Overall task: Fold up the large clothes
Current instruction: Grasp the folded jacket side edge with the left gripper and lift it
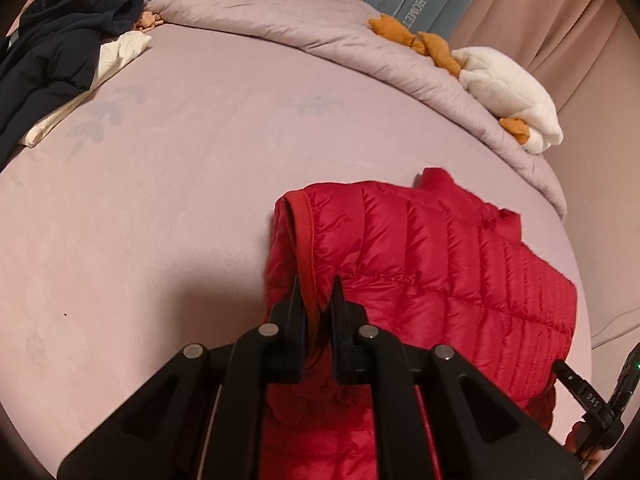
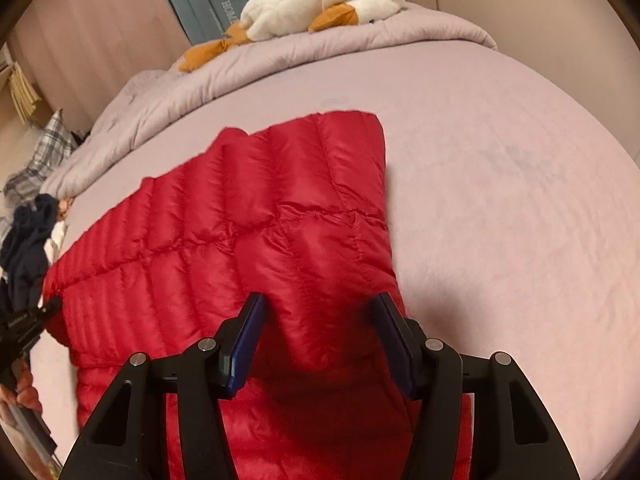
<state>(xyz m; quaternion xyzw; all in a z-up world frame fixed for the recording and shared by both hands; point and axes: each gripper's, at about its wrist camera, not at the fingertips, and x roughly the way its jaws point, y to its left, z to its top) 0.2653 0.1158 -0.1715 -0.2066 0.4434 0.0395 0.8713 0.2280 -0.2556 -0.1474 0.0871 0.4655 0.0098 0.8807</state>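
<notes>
A red quilted down jacket [image 1: 432,264] lies partly folded on the pink bed sheet [image 1: 180,184]. My left gripper [image 1: 318,296] is shut on the jacket's red ribbed edge band near its left side. In the right wrist view the jacket [image 2: 224,224] spreads up and to the left. My right gripper [image 2: 318,308] is open, its blue-padded fingers [image 2: 248,340] astride a raised fold of the jacket, and it grips nothing. The left gripper's body shows at the left edge of the right wrist view [image 2: 24,320].
A grey-lilac duvet [image 1: 280,12] is bunched along the far side of the bed. A white and orange plush goose [image 1: 508,88] lies on it. Dark navy clothes [image 1: 52,48] and a cream garment [image 1: 116,52] are piled at the far left. Curtains hang behind.
</notes>
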